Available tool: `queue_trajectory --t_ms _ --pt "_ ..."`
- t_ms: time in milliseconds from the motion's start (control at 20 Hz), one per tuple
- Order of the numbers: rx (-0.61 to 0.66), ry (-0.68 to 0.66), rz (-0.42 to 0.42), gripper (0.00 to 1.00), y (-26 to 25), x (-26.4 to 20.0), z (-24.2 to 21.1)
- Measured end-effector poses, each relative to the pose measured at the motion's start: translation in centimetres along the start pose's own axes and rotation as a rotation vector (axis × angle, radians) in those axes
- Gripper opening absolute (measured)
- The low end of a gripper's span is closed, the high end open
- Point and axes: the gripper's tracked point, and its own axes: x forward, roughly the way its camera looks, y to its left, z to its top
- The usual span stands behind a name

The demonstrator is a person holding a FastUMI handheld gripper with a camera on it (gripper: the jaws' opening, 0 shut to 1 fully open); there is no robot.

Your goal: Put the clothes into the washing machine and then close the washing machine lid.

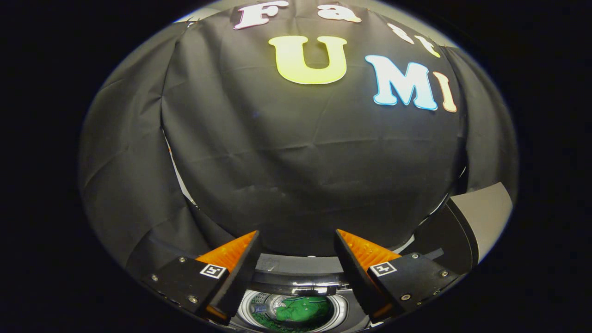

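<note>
Your gripper (296, 259) is released, fingers spread above the washer (296, 277); green clothes (303, 309) sit in the drum, lid (481, 217) up

One washing machine (296, 277); one raised lid (481, 217); one green garment (303, 309) in the drum; one hand-held gripper (296, 240), two fingers spread apart.

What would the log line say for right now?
gripper: jaws open, holding nothing | green clothes: inside washing machine drum, below jaws | lid: open, raised beside jaws | next: probably close lid
</note>
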Motion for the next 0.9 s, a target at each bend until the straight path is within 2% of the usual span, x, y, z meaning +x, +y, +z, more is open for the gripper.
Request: queue_trajectory --t_ms 550,900 --pt "-0.014 -0.080 0.025 0.97 0.7 -3.3 -2.4" --pt "-0.016 -0.054 0.055 0.96 1.1 -5.8 -6.8"
